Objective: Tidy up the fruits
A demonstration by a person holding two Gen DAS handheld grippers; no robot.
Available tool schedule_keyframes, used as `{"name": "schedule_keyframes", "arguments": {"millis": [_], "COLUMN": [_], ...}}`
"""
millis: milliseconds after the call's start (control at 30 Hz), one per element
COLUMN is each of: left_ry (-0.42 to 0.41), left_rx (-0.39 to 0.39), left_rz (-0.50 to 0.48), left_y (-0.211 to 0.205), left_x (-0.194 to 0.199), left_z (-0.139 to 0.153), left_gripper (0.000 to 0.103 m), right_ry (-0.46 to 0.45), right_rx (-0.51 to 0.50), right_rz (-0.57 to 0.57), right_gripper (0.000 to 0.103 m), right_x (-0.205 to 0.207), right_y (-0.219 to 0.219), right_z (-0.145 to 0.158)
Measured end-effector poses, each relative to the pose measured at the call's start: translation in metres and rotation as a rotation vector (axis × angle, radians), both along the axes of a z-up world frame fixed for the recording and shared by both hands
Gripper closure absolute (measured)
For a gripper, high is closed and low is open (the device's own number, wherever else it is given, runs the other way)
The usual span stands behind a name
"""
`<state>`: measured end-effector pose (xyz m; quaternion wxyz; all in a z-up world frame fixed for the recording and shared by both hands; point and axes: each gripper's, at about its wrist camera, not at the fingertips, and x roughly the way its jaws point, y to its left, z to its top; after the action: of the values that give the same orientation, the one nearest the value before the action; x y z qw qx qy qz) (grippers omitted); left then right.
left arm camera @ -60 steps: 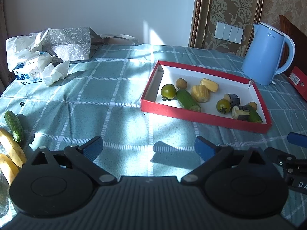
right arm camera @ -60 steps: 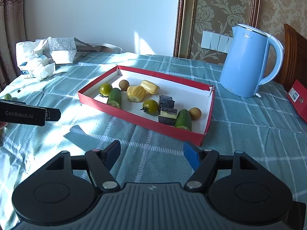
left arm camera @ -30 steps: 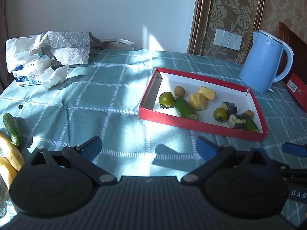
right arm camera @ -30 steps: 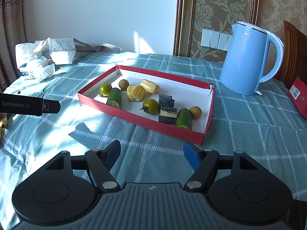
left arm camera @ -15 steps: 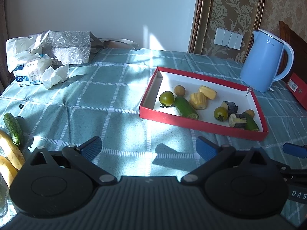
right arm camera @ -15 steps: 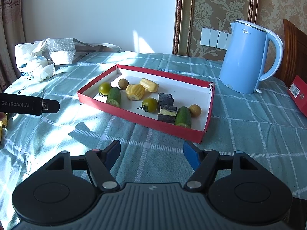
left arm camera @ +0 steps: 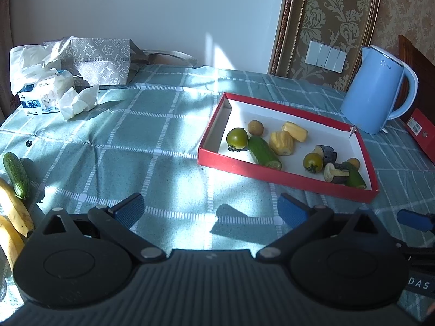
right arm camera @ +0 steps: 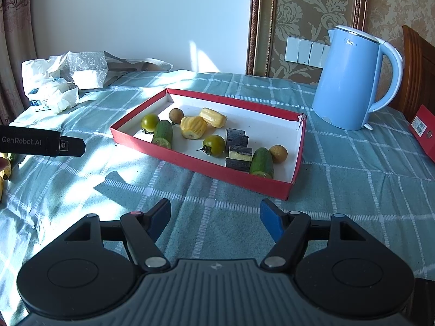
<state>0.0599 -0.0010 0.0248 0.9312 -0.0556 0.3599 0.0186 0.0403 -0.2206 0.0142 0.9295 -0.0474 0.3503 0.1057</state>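
While both grippers hover over the teal checked tablecloth point(right arm camera: 353, 179), the blue electric kettle point(right arm camera: 350, 81) stands beyond the red tray's point(right arm camera: 195, 160) far right corner. Tray holds two green tomatoes point(right arm camera: 214, 144), two cucumber pieces point(right arm camera: 163, 133), two yellow ridged fruit chunks point(right arm camera: 193, 127), dark eggplant pieces point(right arm camera: 237, 137) and two small brown round fruits point(right arm camera: 277, 153). Left gripper point(left arm camera: 210, 209) released, jaws wide, nothing between them. Right gripper point(right arm camera: 214, 214) released too, empty. Whole cucumber point(left arm camera: 16, 175) and bananas point(left arm camera: 13, 212) lie on the cloth at far left, well apart from the tray. Tissue pack point(left arm camera: 40, 100) sits far back left
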Motion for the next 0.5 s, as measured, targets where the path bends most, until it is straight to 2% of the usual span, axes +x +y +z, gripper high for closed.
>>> {"name": "schedule_keyframes", "arguments": {"millis": [500], "left_ry": [-0.002], "left_rx": [0.011], "left_rz": [0.008], "left_y": [-0.0006], "left_x": [-0.0002], "left_z": [-0.0006], "left_gripper": [0.0], "right_ry": [0.002], "right_rx": [-0.004], "right_rz": [0.008], "right_gripper": [0.031], "right_x": [-0.0002], "right_y": [0.0015], "right_z": [-0.001]}}
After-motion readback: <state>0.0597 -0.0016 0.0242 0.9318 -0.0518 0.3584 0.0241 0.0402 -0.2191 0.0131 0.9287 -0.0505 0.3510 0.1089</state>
